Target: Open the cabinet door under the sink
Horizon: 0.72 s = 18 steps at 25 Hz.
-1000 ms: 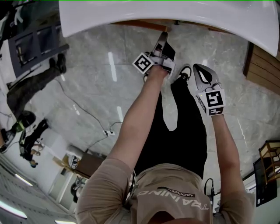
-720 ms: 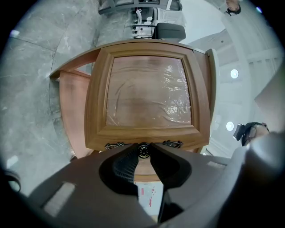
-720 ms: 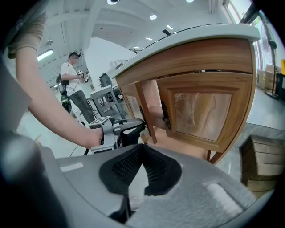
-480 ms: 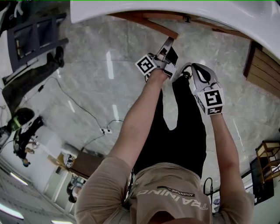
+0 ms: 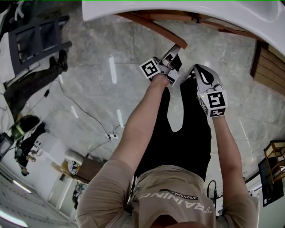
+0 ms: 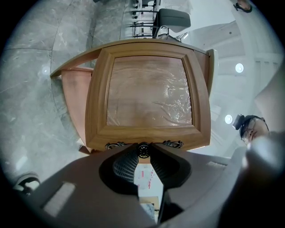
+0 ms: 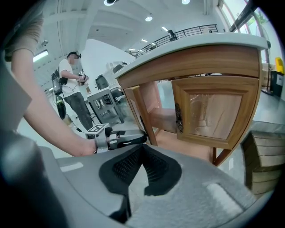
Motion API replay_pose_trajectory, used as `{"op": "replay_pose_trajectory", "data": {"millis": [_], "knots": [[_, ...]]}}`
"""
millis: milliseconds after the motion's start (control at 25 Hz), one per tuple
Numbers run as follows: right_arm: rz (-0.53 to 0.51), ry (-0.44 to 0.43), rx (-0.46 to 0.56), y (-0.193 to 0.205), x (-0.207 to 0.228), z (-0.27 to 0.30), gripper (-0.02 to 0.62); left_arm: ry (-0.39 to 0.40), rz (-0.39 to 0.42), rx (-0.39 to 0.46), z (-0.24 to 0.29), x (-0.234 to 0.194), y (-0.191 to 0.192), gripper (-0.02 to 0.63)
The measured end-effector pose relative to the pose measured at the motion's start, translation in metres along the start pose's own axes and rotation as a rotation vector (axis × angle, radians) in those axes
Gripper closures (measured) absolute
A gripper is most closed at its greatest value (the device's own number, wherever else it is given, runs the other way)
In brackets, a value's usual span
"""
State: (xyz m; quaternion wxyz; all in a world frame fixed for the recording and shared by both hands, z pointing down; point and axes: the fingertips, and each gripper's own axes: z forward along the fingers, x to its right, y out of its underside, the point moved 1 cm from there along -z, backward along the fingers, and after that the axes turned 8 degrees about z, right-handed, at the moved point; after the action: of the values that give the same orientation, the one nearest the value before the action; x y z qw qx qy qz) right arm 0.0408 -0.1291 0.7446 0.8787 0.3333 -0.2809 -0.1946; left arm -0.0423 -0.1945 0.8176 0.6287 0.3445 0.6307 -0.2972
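Observation:
The wooden cabinet door (image 6: 149, 93), a framed panel under clear film, stands swung out from the cabinet below the white sink counter (image 5: 178, 9). My left gripper (image 6: 143, 152) is shut on the door's small round knob (image 6: 143, 148), which sits between ornate metal fittings. In the head view the door (image 5: 156, 27) shows edge-on, with the left gripper (image 5: 177, 48) at its free end. My right gripper (image 7: 141, 149) is shut with nothing in it and hangs beside the left (image 5: 199, 69). The neighbouring door (image 7: 213, 111) is shut.
A person (image 7: 73, 89) stands some way off by tables. A black frame (image 5: 35, 40) and someone's legs (image 5: 31, 84) are at the left, a cable (image 5: 89, 120) runs over the marble floor, and wooden slats (image 5: 271, 67) lie at the right.
The door has swung further out from the cabinet. My left gripper, still shut on the knob, has moved right and back with it. The right gripper has barely shifted.

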Motion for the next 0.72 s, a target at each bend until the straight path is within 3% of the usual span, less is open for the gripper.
{"op": "replay_pose_trajectory", "data": {"millis": [400, 720], "knots": [[0.005, 0.038, -0.002, 0.010, -0.026, 0.006, 0.594, 0.023, 0.000, -0.135, -0.030, -0.003, 0.002, 0.508], [0.067, 0.069, 0.022, 0.015, -0.059, 0.013, 0.594, 0.020, 0.005, -0.212, -0.061, -0.006, -0.001, 0.508]]}}
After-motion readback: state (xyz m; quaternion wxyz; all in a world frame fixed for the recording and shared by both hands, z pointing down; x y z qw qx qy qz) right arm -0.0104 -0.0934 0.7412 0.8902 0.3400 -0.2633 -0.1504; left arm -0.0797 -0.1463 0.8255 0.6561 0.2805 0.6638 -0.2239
